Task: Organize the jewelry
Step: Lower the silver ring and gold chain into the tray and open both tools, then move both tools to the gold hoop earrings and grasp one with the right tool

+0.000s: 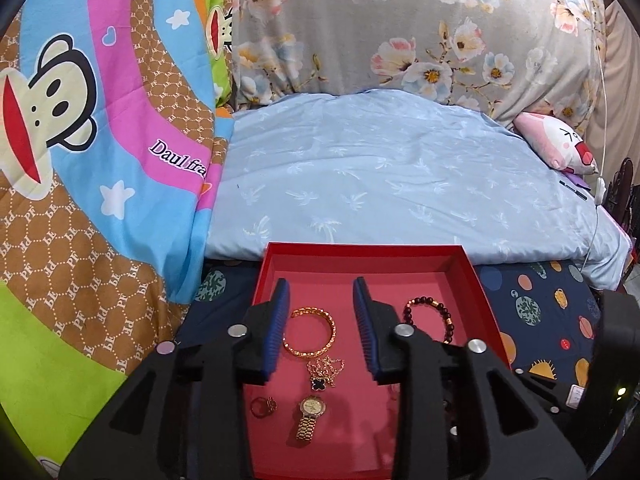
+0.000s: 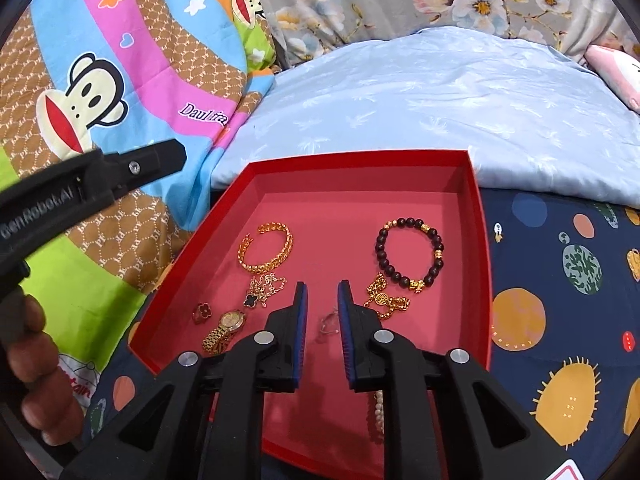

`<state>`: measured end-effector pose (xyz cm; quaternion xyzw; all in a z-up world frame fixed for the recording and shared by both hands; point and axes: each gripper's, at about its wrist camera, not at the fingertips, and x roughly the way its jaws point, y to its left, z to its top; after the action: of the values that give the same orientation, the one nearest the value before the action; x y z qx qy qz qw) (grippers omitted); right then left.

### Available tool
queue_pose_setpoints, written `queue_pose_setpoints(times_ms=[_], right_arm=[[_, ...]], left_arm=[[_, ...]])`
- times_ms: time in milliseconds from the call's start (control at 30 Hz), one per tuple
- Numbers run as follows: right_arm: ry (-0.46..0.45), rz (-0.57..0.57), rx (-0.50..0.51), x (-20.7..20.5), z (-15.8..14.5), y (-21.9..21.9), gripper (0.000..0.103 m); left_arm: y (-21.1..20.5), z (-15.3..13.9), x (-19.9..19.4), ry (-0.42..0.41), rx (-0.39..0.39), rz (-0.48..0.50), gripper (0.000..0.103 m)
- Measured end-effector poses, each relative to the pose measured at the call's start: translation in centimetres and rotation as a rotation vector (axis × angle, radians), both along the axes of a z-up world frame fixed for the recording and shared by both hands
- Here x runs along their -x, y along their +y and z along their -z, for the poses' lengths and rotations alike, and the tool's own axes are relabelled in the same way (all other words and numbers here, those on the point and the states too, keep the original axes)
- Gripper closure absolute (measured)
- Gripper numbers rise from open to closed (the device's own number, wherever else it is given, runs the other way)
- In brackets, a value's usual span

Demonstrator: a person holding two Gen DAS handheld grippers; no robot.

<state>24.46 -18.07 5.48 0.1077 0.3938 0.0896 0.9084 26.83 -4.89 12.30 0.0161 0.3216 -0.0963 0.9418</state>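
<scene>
A red tray (image 1: 364,251) (image 2: 478,216) lies on the bed and holds jewelry. In it are a gold bangle (image 1: 309,333) (image 2: 266,253), a clover-pendant chain (image 1: 325,374) (image 2: 264,289), a gold watch (image 1: 310,416) (image 2: 224,330), a ring (image 1: 264,405) (image 2: 202,312), a dark bead bracelet (image 1: 429,316) (image 2: 410,254), a gold chain (image 2: 386,300), a small clear ring (image 2: 329,324) and pearls (image 2: 378,408). My left gripper (image 1: 320,292) is open above the bangle. My right gripper (image 2: 322,292) is open and empty over the clear ring.
A planet-print dark sheet (image 2: 560,300) lies under the tray. A light blue pillow (image 1: 380,168) sits behind it, a monkey-print quilt (image 1: 80,160) at the left, a pink plush (image 1: 556,144) at the right. The left gripper's body (image 2: 80,188) and a hand show at the left.
</scene>
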Motion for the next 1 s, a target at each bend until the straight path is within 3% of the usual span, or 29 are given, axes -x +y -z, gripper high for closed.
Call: queue_pose_setpoints(times_ms=[467,767,833,1000], right_arm=[[-0.019,0.012,0.022,3.8,-1.7,0.1,0.087],[-0.004,0.044,0.036,9.2,-2.2,-0.4,0.087],[-0.003,0.052,0.049,10.8,-2.1,-0.4,0.087],[0.019,0.054,0.054,14.5,-1.5,-0.3,0.087]], left_arm=[[0.3,0.7,2.7,0.039,-0.009,-0.017,0.07],[1.6,1.4,6.8,0.073,0.007,-0.02,0.063],[2.0,1.6,7.9,0.077,0.007,-0.022,0.052],[3.5,2.2,11.0,0.09,0.013,-0.036,0.049]])
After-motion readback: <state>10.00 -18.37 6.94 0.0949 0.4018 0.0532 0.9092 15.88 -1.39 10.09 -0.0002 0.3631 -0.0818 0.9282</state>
